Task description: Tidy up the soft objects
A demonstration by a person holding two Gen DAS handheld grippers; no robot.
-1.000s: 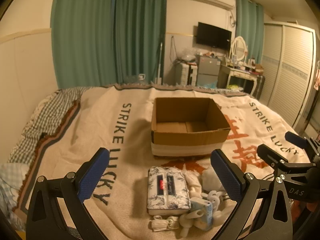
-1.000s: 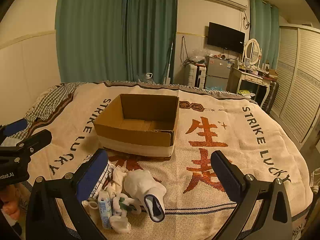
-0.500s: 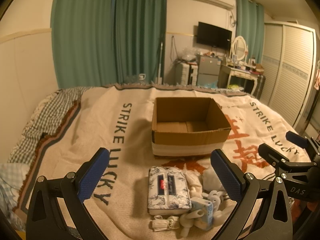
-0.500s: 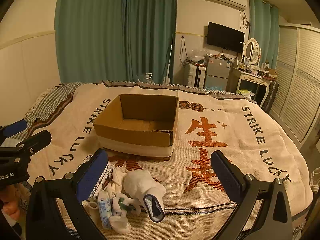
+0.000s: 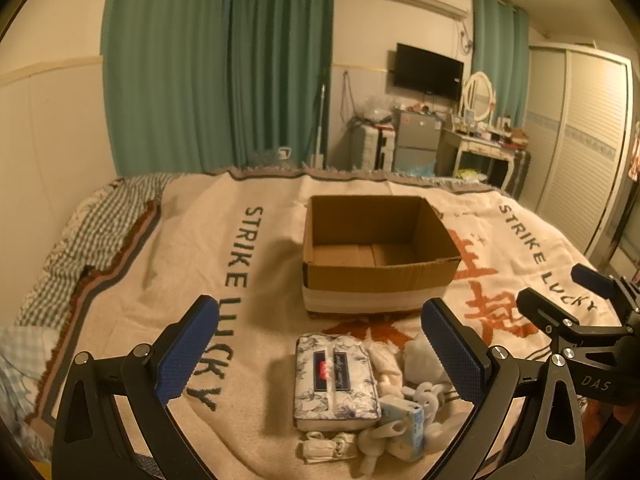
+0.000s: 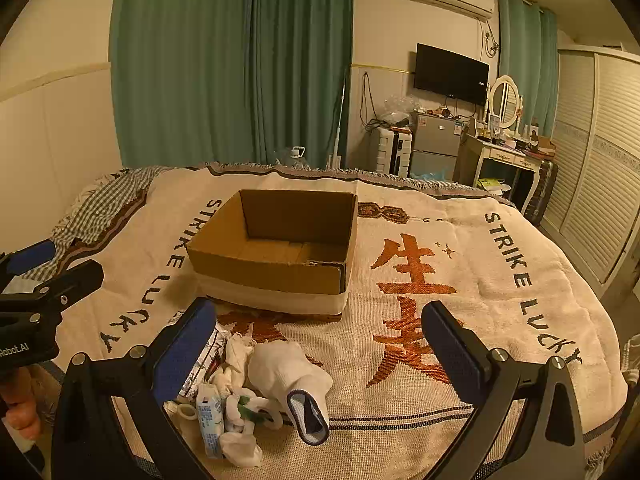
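Observation:
An open, empty cardboard box point(image 5: 380, 254) point(image 6: 276, 246) stands on the bed blanket. In front of it lies a pile of soft things: a floral tissue pack point(image 5: 334, 380), a white sock with a grey cuff point(image 6: 292, 372), a small blue tissue packet point(image 5: 408, 426) point(image 6: 209, 416) and white rolled cloths point(image 5: 326, 446). My left gripper point(image 5: 318, 356) is open and empty, hovering above the pile. My right gripper point(image 6: 320, 354) is open and empty, above the sock. Each gripper shows at the edge of the other's view.
The cream blanket point(image 6: 460, 280) with "STRIKE LUCKY" lettering covers the bed. A checked cloth point(image 5: 100, 232) lies at the left edge. Green curtains, a TV, a dresser point(image 6: 504, 160) and a wardrobe stand beyond the bed.

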